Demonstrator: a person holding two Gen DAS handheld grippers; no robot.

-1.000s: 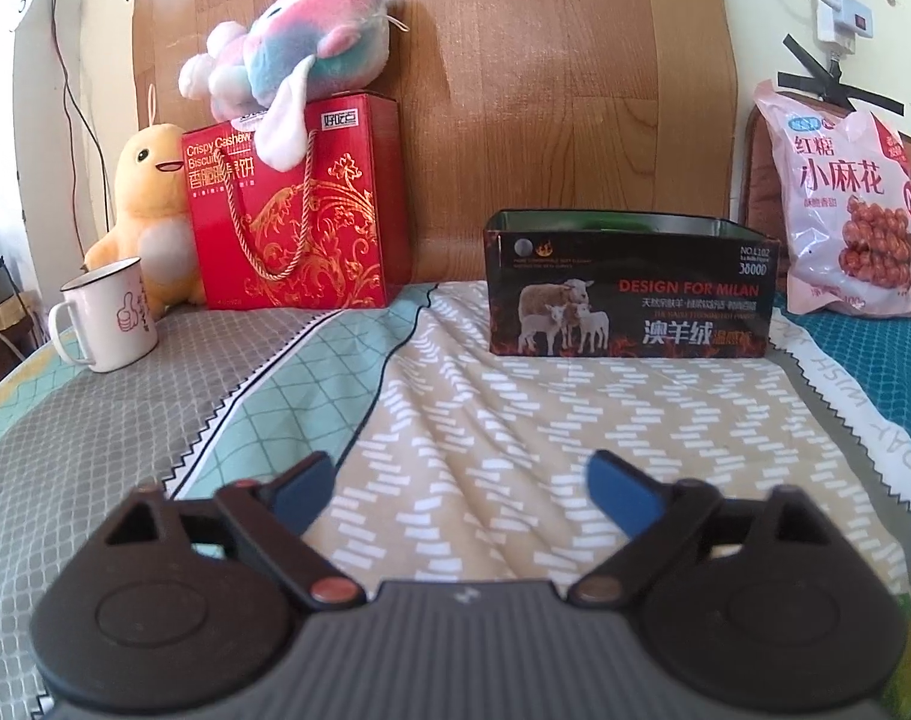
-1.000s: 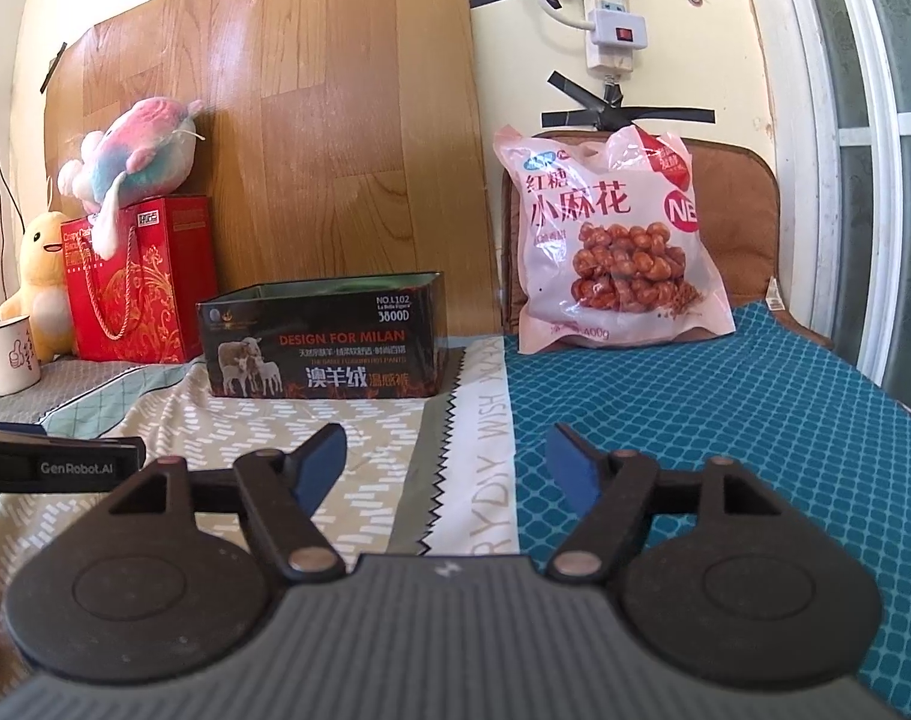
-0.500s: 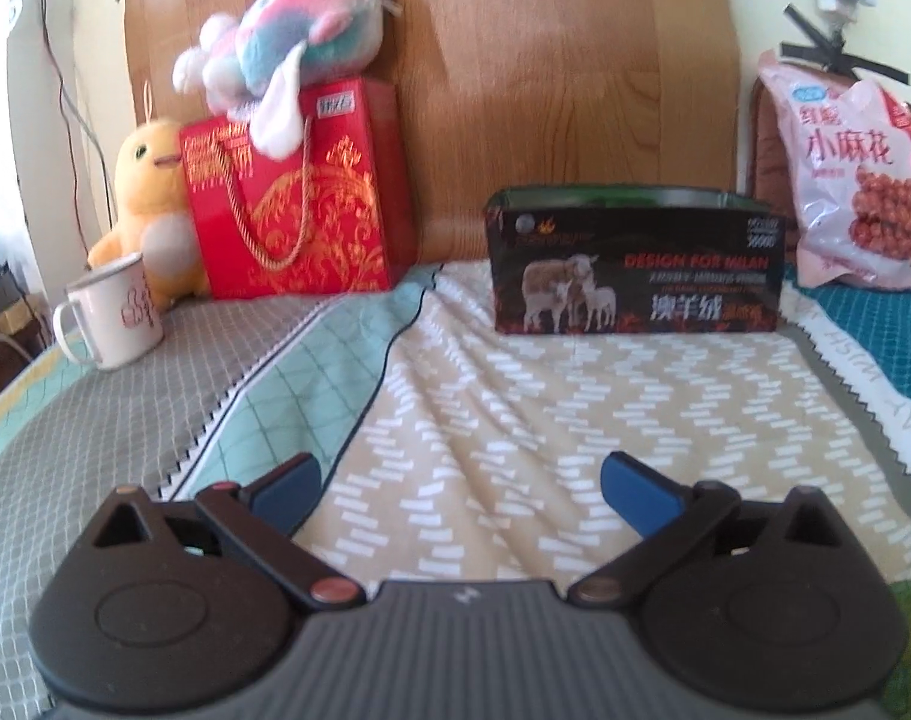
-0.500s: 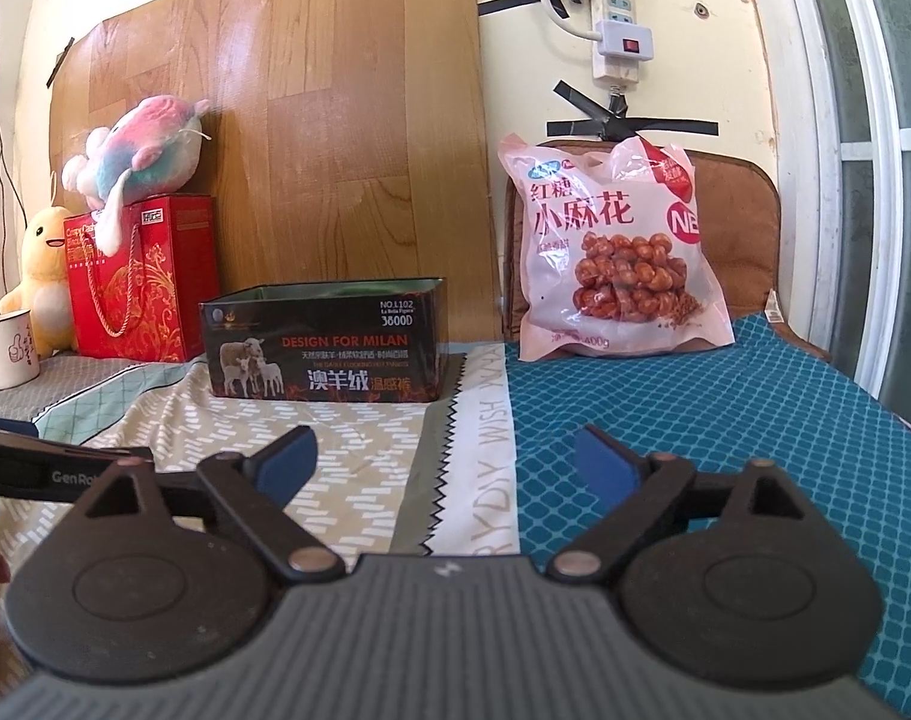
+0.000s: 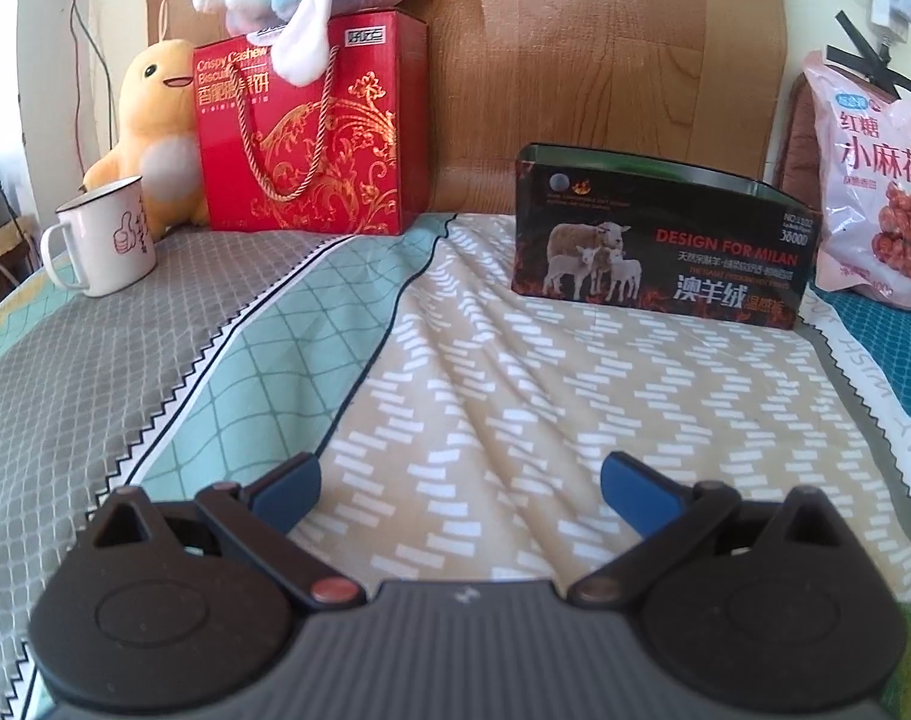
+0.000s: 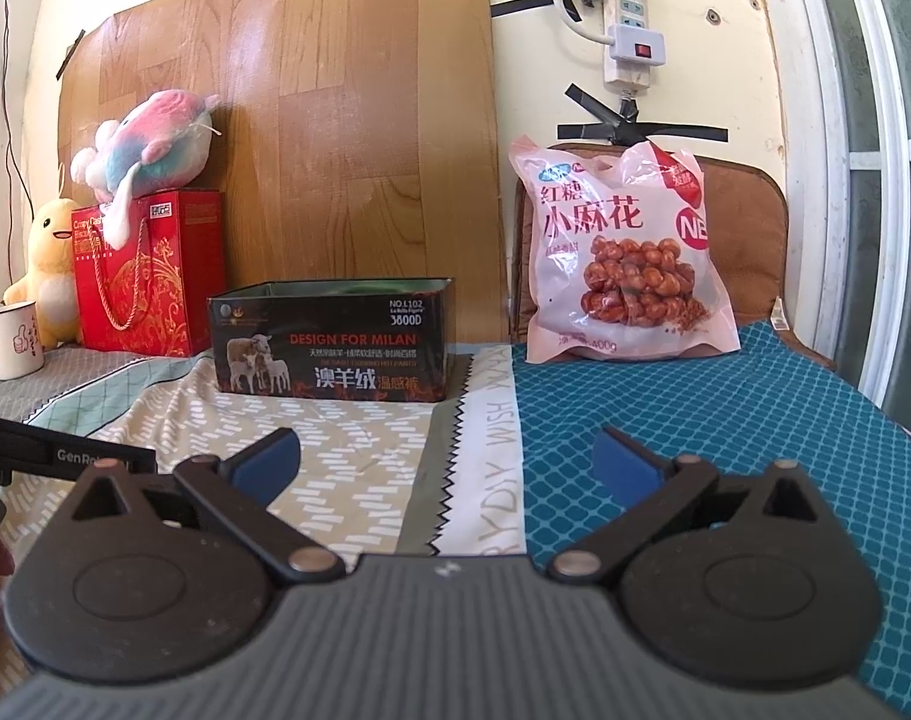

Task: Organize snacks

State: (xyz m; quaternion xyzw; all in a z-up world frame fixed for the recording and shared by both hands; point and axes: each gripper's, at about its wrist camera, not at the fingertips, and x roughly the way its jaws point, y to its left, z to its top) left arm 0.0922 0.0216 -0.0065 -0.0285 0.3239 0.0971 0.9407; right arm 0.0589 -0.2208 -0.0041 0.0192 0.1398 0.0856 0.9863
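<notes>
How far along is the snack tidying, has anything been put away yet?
Nothing looks done yet. The pink snack bag leans against the brown cushion, and the red biscuit gift box stands by the headboard, both untouched. The open black tin sits between them; its inside is hidden. Nothing is in hand: the left gripper and right gripper are both open above the bedsheet. Everything is still left.

Open bedspread up to tin — mug far left.

Left gripper fingers apart, empty.
</notes>
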